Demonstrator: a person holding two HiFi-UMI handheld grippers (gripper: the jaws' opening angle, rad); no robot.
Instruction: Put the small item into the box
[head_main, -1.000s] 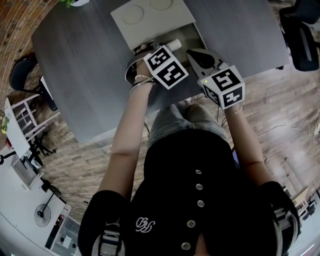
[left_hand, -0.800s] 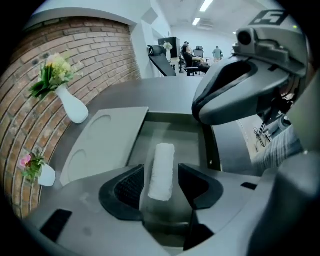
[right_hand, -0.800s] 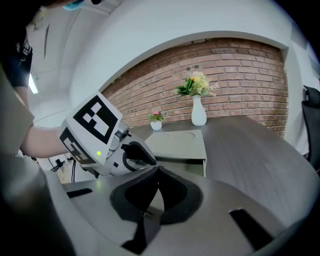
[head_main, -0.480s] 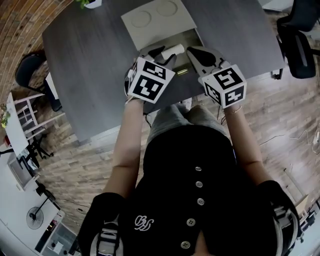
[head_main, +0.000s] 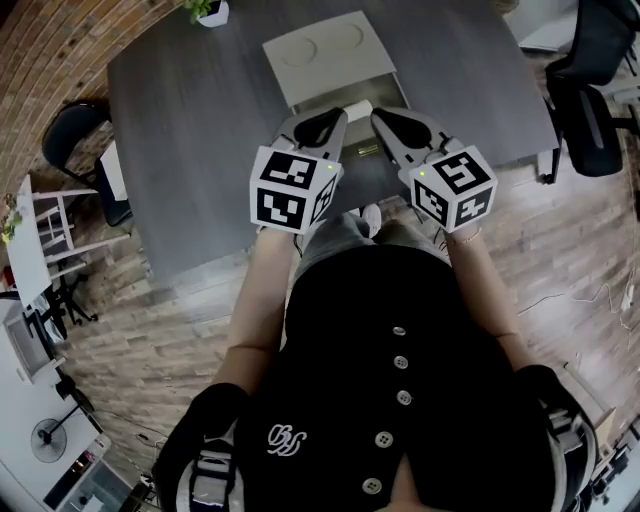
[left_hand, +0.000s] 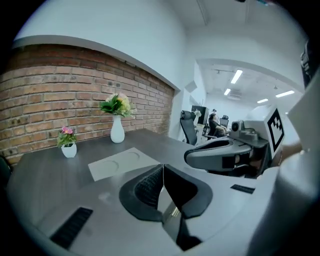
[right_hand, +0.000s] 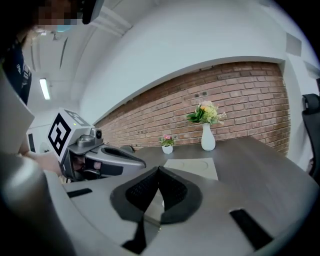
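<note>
An open box (head_main: 383, 88) stands on the dark table, its flat grey lid (head_main: 325, 50) lying just behind it. A small white cylinder (head_main: 357, 107) lies inside the box. Both grippers hover above the box's near side, side by side. My left gripper (head_main: 333, 114) (left_hand: 162, 168) has just been closing and is shut with nothing between its jaws. My right gripper (head_main: 384, 116) (right_hand: 158, 170) is shut too, and empty. Each gripper view shows the other gripper beside it and the lid (left_hand: 122, 162) (right_hand: 192, 167) beyond.
A tall white vase with flowers (left_hand: 117, 131) and a small pot of pink flowers (left_hand: 68, 147) stand at the table's far side by the brick wall. Black office chairs (head_main: 590, 110) (head_main: 70, 135) stand off both ends of the table.
Both grippers have lifted up from the box toward the head camera. The left one rolled, so its marker cube shows a different face, and its jaws closed empty. The white cylinder stays in the box.
</note>
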